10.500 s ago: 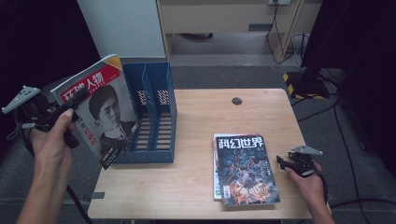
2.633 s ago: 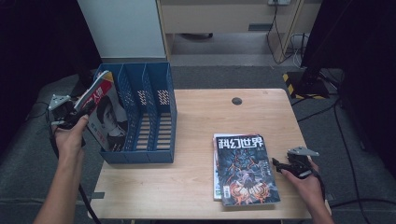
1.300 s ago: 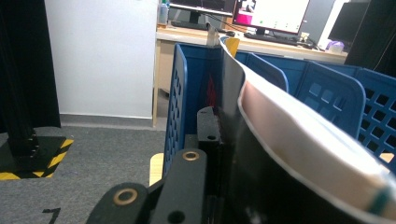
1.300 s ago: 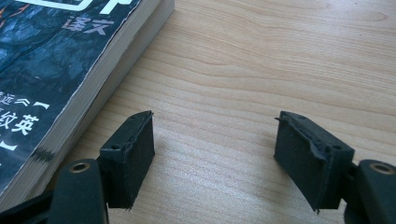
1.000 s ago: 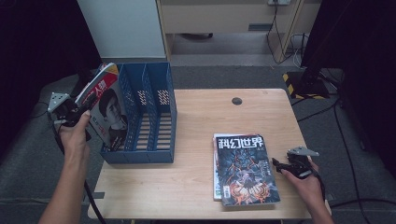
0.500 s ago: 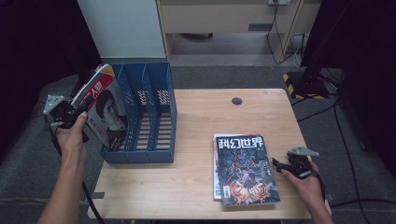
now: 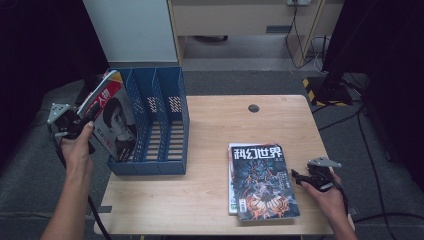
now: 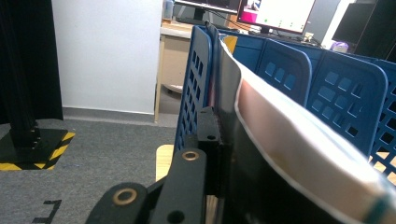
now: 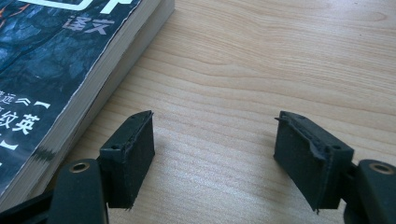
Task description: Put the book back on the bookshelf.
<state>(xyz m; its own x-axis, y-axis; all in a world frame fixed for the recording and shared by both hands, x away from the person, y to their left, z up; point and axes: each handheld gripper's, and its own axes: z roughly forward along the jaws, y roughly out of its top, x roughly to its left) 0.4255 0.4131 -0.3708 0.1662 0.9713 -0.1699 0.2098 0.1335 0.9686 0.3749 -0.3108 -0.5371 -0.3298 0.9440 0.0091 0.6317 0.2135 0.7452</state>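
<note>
High view: the blue file rack [image 7: 155, 120] stands at the left edge of the wooden table [image 7: 210, 205], its three slots separated by perforated plastic walls, and serves as the landmark for everything else. The left gripper [image 7: 75, 125], just off the rack's left side and beyond the table's edge, has its jaws clamped tight on a glossy red-and-white magazine [image 7: 112, 120]. That magazine tilts, its lower corner inside the rack's leftmost slot and its top leaning out to the left, above the rack's rim. In the left gripper view the magazine's cover [image 8: 289, 158] curves smoothly beside the rack's outer wall [image 8: 194, 93], thin and flexible against the rigid lattice.

Well to the right of the rack, across a wide bare stretch of pale wood grain, lies a flat stack of magazines [image 7: 262, 182] with a dark cover on top, near the table's front edge. The right gripper [image 7: 305, 181] rests just beyond the stack's far side from the rack; its matte black pads [image 9: 130, 154] stand well apart over bare wood, gripping nothing, with the stack's papery page edges [image 9: 98, 88] just beside one pad.
</note>
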